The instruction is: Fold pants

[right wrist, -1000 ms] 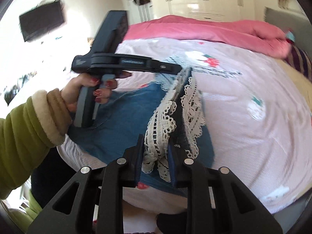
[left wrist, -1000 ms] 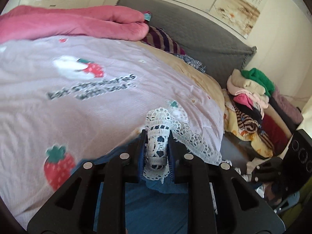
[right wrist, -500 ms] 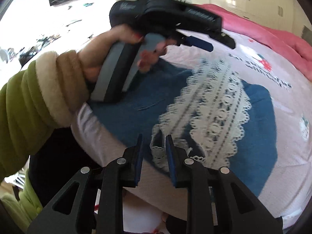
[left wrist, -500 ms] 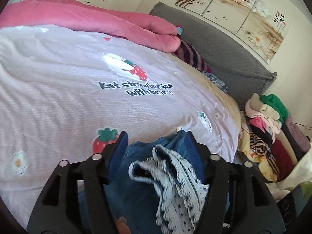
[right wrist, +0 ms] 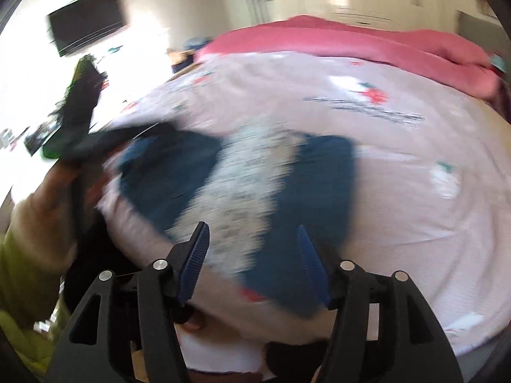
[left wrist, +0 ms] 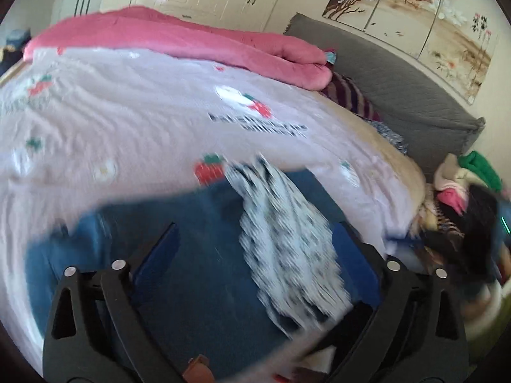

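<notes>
The blue denim pants (left wrist: 198, 239) with a white lace trim (left wrist: 287, 233) lie folded on the near edge of the bed. My left gripper (left wrist: 255, 233) is open and empty just above them. In the right wrist view the pants (right wrist: 319, 191) and their lace band (right wrist: 242, 185) lie flat, blurred by motion. My right gripper (right wrist: 254, 233) is open and empty, just above their near edge. The left gripper (right wrist: 83, 108), held in a hand, shows at the far left of that view.
The bed has a pale pink strawberry-print sheet (left wrist: 127, 121) and a rolled pink duvet (left wrist: 191, 38) at the far side. A grey headboard (left wrist: 399, 79) and a pile of clothes (left wrist: 463, 185) stand to the right. A wall TV (right wrist: 86, 28) hangs at the left.
Both grippers have let go of the lace hem and opened wide. The pants have dropped flat onto the bed. Both grippers have pulled back toward the near edge.
</notes>
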The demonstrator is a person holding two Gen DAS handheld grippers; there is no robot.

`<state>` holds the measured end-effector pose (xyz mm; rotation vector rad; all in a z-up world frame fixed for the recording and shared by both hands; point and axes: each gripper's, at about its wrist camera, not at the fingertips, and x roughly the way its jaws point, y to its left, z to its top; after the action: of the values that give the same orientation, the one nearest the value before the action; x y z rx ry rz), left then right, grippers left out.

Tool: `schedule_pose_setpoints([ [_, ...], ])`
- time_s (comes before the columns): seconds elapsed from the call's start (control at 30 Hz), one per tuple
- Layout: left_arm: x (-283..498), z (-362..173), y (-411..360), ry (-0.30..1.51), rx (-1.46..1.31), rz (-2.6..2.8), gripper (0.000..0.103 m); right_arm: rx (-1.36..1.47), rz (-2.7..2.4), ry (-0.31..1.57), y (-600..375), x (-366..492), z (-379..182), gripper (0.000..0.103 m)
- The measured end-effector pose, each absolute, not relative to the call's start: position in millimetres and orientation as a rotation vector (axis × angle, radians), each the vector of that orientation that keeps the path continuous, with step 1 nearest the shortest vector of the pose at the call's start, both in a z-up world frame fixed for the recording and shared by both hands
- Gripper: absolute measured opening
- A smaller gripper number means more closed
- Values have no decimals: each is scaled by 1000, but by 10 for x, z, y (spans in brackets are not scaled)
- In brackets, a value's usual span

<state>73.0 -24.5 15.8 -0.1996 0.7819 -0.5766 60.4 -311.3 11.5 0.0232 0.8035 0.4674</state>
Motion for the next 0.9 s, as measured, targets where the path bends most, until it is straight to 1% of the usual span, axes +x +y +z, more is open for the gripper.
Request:
schedule_pose_setpoints([
  [0.07,588,111,-289,789,-207,-583,92,17,436,797,-3171,747,171,64],
  [0.2,329,40,-441,801,-195,-633,92,-10,481,806,-3048,1166,282,75],
  [0.33,284,-80,-643,869,-178,-623,92,19,544,849,-2795,1637,306,76],
  [0.47,352,-223,-692,945,-232,-576,91,-43,573,901,-2477,2003,260,76],
  [0.6,393,-303,-676,986,-260,-552,80,-75,550,979,-2358,2317,77,74],
  [0.63,402,-316,-685,992,-258,-551,77,-70,559,1016,-2332,2388,-5,61],
  [0.67,409,-329,-699,999,-255,-544,69,-57,567,1043,-2322,2426,-66,47],
  [0.7,419,-347,-707,1010,-253,-546,60,-31,588,1083,-2306,2447,-149,17],
  [0.73,433,-372,-737,1024,-249,-541,53,-35,593,1080,-2286,2422,-164,17],
  [0.77,424,-382,-746,1028,-243,-537,40,-60,591,1054,-2267,2377,-154,16],
  [0.8,422,-381,-750,1026,-234,-536,30,-90,585,1009,-2242,2297,-93,16],
  [0.9,423,-362,-711,1024,-242,-533,22,-97,601,917,-2194,2158,108,16],
])
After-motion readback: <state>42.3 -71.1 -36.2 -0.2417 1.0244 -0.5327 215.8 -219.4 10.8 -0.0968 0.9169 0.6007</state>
